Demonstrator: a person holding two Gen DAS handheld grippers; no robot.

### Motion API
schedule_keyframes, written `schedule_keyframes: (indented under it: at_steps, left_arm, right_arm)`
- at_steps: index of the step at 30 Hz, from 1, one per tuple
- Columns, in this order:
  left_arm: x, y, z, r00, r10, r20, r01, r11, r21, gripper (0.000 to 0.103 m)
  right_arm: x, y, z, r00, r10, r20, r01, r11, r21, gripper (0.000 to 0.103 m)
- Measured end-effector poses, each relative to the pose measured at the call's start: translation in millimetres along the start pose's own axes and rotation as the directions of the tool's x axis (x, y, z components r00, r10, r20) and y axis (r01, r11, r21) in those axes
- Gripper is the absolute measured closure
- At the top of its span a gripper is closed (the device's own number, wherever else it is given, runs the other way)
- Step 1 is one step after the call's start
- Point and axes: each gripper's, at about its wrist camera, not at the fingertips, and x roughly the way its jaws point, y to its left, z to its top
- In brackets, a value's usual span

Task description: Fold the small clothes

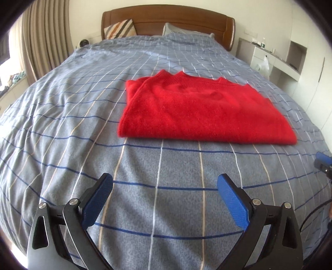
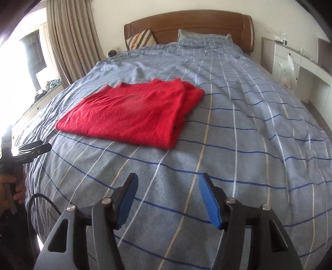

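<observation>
A red knitted sweater point(image 1: 203, 112) lies folded into a flat rectangle on the blue checked bed cover point(image 1: 83, 116). It also shows in the right wrist view point(image 2: 132, 114), to the left of centre. My left gripper point(image 1: 165, 182) is open and empty, held above the cover a short way in front of the sweater's near edge. My right gripper point(image 2: 168, 184) is open and empty, also in front of the sweater and to its right. Its fingers point(image 1: 323, 160) show at the right edge of the left wrist view. The left gripper point(image 2: 35, 149) shows at the left edge of the right wrist view.
A wooden headboard point(image 1: 166, 18) with a striped cushion point(image 1: 120, 29) and a pillow point(image 1: 182, 32) stands at the far end. Curtains point(image 1: 45, 37) and a window sill are on the left. White shelves point(image 1: 276, 56) with a plastic bag point(image 2: 287, 70) stand on the right.
</observation>
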Motion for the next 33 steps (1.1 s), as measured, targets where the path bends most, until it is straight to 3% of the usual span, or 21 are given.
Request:
schedule_keyframes:
  at_steps: [3, 6, 10, 33]
  left_arm:
    - [21.1, -11.8, -3.3, 0.999, 0.035, -0.021, -0.034, 0.999, 0.030, 0.002]
    - [33.3, -17.8, -10.7, 0.998, 0.059, -0.031, -0.058, 0.998, 0.039, 0.001]
    - [39.0, -18.8, -15.2, 0.998, 0.059, -0.037, -0.058, 0.998, 0.040, 0.000]
    - [40.9, -21.2, -21.7, 0.997, 0.062, -0.034, -0.060, 0.996, 0.058, 0.001]
  right_arm:
    - [0.0, -4.0, -11.4, 0.995, -0.094, 0.046, 0.096, 0.995, -0.035, 0.033]
    - [12.4, -14.7, -19.8, 0.992, -0.123, 0.034, 0.123, 0.992, 0.007, 0.033]
    - [23.3, -26.4, -34.0, 0.993, -0.110, 0.050, 0.106, 0.991, 0.085, 0.027]
    - [28.2, -22.8, -41.2, 0.990, -0.123, 0.066, 0.117, 0.989, 0.089, 0.025]
